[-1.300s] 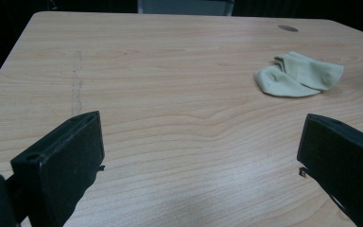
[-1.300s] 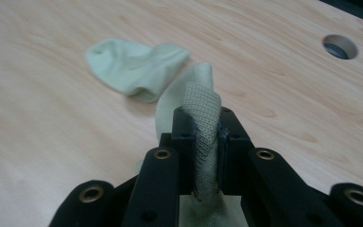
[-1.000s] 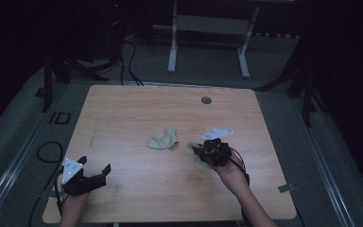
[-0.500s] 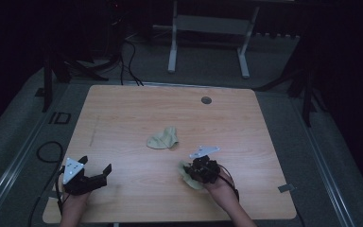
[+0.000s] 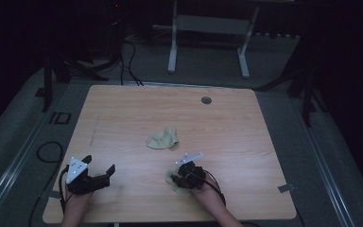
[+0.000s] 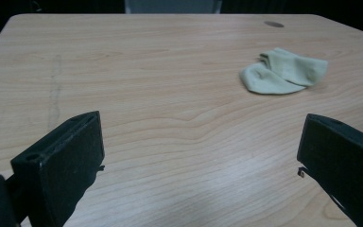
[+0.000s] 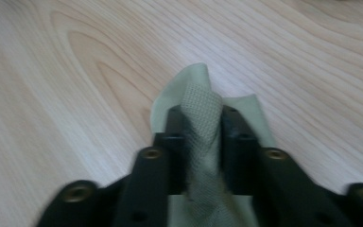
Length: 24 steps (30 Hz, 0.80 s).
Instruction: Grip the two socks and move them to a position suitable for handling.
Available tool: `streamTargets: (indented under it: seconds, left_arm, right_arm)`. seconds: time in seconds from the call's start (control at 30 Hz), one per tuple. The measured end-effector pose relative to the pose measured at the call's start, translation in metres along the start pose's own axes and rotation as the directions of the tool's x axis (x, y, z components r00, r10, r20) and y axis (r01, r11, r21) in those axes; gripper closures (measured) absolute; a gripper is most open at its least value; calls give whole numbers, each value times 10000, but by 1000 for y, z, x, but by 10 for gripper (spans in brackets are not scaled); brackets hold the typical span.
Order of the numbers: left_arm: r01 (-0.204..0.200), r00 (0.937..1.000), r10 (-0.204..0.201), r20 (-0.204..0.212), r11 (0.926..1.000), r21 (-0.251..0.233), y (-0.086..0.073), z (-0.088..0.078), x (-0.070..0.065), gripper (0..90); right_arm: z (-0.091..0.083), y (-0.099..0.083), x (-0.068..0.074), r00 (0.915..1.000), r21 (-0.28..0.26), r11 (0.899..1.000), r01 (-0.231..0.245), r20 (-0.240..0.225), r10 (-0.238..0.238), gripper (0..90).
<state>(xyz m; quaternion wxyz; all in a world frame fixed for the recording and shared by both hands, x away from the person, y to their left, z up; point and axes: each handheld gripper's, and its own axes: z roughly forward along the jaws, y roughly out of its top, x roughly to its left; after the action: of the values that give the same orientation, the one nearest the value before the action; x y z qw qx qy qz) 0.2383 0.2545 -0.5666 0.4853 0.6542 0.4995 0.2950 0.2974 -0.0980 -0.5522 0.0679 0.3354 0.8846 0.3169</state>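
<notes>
A pale green sock (image 7: pixel 199 124) is pinched between the jaws of the right tool (image 5: pixel 185 176), which have just been opening, apparently laid on the surface (image 5: pixel 123 118) near its front edge. A second sock (image 5: pixel 163 138) is seen mid-surface. The left tool (image 5: pixel 94 176) is spread wide, nothing between.

A light wooden table (image 5: pixel 123 118) with rounded corners carries the things. Its grain runs across the top, and a small round grey hole (image 5: pixel 206 100) sits near the far edge, right of the middle. A pale green sock (image 5: pixel 163 139) lies crumpled near the centre of the top. A second pale green sock (image 5: pixel 176 181) lies on the wood close to the near edge, well apart from the first. A faint dark streak (image 5: pixel 93 135) marks the left part of the top.
</notes>
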Motion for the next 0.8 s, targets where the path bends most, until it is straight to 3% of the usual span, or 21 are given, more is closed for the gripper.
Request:
streamTargets:
  seconds: [0.03,0.1,0.23,0.3,0.33,0.4,0.43,0.47,0.5,0.53,0.6,0.67,0.73,0.77,0.8]
  left_arm:
    - [-51,9999,51,93,10000,-30,0,0,-1,14]
    - [-374,9991,378,189,9991,-187,1,1,-5,14]
    - [-812,9959,824,377,9962,-320,2,4,-14,36]
    - [-812,9959,824,377,9962,-320,2,4,-14,36]
    - [-544,9943,550,914,9985,-94,6,6,-24,45]
    - [-423,9928,404,1124,9990,148,7,7,-28,45]
    - [-118,9879,22,1548,9980,613,9,11,-37,45]
    - [-118,9879,22,1548,9980,613,9,11,-37,49]
    - [-7,9832,-146,1817,9965,838,11,13,-43,49]
    - [126,9694,-382,2425,9942,1065,12,16,-55,65]
    - [-111,9526,-272,3029,9922,1238,13,20,-69,163]
    - [-671,9301,49,3672,9853,1569,13,25,-84,224]
    - [-1224,9164,412,3982,9759,1807,12,32,-99,297]
    - [-1224,9164,412,3982,9759,1807,12,32,-99,343]
    - [-1843,8995,779,4299,9598,2118,10,39,-113,385]
  right_arm:
    - [0,0,0,10000,0,10000,0,0,0,657]
    - [-1,2,4,9995,-11,9995,329,0,-329,515]
    - [-13,7,2,9994,-365,9988,331,124,-326,392]
    - [-19,9,1,9992,-542,9979,346,196,-336,392]
    - [-28,13,0,9993,-753,9965,375,94,-369,408]
    - [-32,14,0,9992,-914,9950,397,143,-386,436]
    - [-36,15,1,9990,-974,9943,435,97,-427,529]
    - [-36,15,1,9990,-974,9943,435,97,-427,529]
    - [-35,14,2,9983,-942,9938,584,105,-577,586]
    - [-30,12,6,9969,-654,9948,784,43,-782,632]
    - [-23,8,9,9959,-424,9951,898,-96,-903,662]
    - [-18,5,12,9944,-256,9942,1046,-133,-1050,662]
    - [-15,3,14,9923,-144,9922,1237,29,-1237,668]
    - [-15,3,14,9923,-144,9922,1237,29,-1237,668]
    - [-13,3,13,9918,-38,9918,1278,43,-1278,694]
